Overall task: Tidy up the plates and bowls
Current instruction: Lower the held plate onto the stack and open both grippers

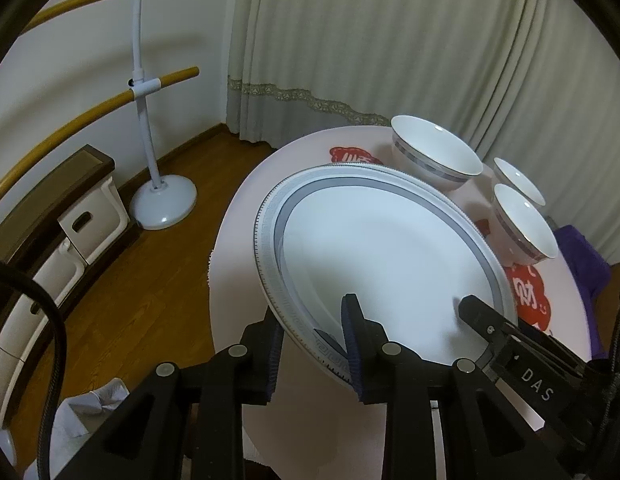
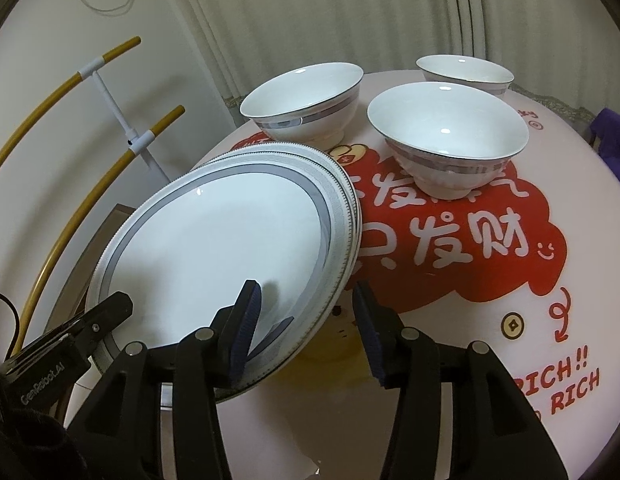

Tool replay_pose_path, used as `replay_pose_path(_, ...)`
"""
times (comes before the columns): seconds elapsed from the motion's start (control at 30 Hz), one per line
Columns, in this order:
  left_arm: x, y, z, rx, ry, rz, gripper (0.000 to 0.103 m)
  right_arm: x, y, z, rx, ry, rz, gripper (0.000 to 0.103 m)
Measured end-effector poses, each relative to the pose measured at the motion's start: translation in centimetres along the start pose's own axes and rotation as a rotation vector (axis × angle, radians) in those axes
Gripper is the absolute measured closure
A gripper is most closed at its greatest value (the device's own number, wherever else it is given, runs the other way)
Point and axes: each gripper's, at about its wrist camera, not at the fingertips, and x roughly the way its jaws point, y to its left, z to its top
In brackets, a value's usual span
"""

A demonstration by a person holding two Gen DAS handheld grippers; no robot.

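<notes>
top plate pinched at its rim

the top plate [image 1: 390,248] sits on a stack of plates [image 2: 348,196] at the round table's [image 1: 238,216] left edge. the left gripper [image 1: 314,344] clamps its near rim. the right gripper [image 2: 306,320] stands half open, the rim between its pads, ungripped. three bowls [image 2: 306,100] stand beyond, upright.

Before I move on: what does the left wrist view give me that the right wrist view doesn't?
Left wrist only: the left gripper pinching the grey-banded white plate's near rim; white stand base on the wooden floor.

Right wrist only: the right gripper open around the rim, pads apart; at least two stacked rims; the red printed tablecloth with "RICH".

Both: three white bowls, beige curtain.
</notes>
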Motion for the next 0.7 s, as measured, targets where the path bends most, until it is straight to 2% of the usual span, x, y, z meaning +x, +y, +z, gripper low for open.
replay_pose_path(0.7,0.44,0.23,0.03,0.005,0.011,-0.015,0.074,0.89,-0.31,-0.08,0.02,0.023,0.07,0.054)
